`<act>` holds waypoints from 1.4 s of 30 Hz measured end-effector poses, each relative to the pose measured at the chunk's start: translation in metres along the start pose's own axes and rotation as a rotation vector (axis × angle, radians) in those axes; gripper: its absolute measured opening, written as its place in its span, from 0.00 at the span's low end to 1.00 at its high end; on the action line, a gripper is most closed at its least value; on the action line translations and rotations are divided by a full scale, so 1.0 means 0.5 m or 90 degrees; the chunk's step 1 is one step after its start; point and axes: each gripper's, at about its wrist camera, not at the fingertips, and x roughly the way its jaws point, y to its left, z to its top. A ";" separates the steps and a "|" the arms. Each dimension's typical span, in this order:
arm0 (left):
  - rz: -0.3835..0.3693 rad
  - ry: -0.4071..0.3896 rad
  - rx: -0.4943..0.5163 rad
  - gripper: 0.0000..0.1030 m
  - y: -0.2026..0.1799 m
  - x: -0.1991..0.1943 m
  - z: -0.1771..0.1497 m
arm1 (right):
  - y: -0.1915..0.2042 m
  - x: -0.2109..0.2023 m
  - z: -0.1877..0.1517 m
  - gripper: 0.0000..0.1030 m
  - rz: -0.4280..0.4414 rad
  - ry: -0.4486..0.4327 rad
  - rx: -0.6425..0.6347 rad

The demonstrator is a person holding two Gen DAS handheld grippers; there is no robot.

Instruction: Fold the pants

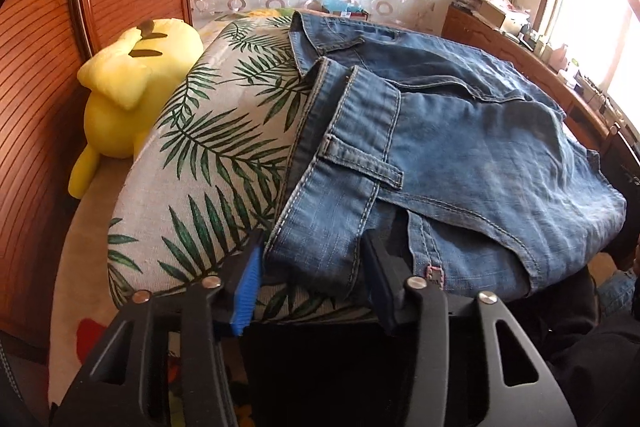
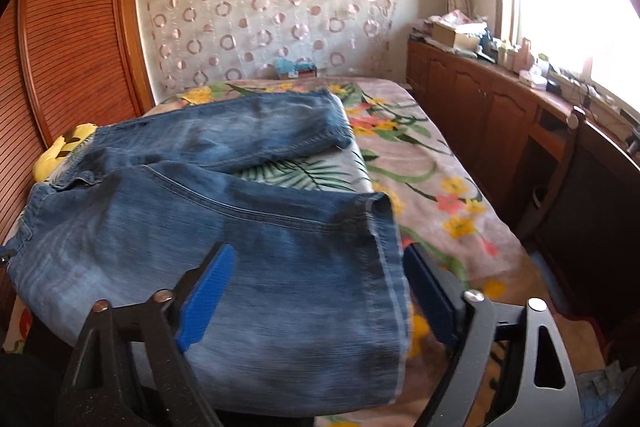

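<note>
Blue jeans (image 1: 460, 163) lie on a leaf-print cushion (image 1: 208, 163) on the bed. In the left wrist view the waistband with a belt loop (image 1: 360, 167) is nearest, and my left gripper (image 1: 312, 259) is open with the waistband corner between its fingers. In the right wrist view the jeans (image 2: 200, 227) spread out with one leg (image 2: 248, 135) angled to the back and the other leg's hem (image 2: 380, 267) near me. My right gripper (image 2: 316, 275) is open, its blue pads on either side of that leg end.
A yellow plush toy (image 1: 132, 87) lies left of the cushion against a wooden louvred door (image 1: 36, 107). A floral bedspread (image 2: 432, 163) covers the bed. Wooden cabinets (image 2: 500, 107) with clutter run under the window on the right.
</note>
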 end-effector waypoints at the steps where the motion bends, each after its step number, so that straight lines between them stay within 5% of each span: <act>1: -0.002 0.001 0.000 0.43 0.000 -0.002 -0.001 | 0.000 -0.004 0.001 0.76 -0.005 0.003 -0.002; 9: -0.008 -0.011 0.009 0.34 -0.009 -0.017 0.006 | -0.005 0.011 0.021 0.67 0.017 0.031 0.011; 22: -0.030 -0.038 0.011 0.18 -0.015 -0.037 0.012 | 0.000 0.018 0.045 0.07 0.003 0.082 -0.014; 35: -0.039 -0.140 0.036 0.14 -0.051 -0.179 0.050 | 0.019 -0.106 0.128 0.01 0.005 -0.057 -0.048; 42: -0.035 -0.141 0.044 0.14 -0.049 -0.165 0.070 | 0.035 -0.083 0.146 0.01 0.050 -0.085 -0.059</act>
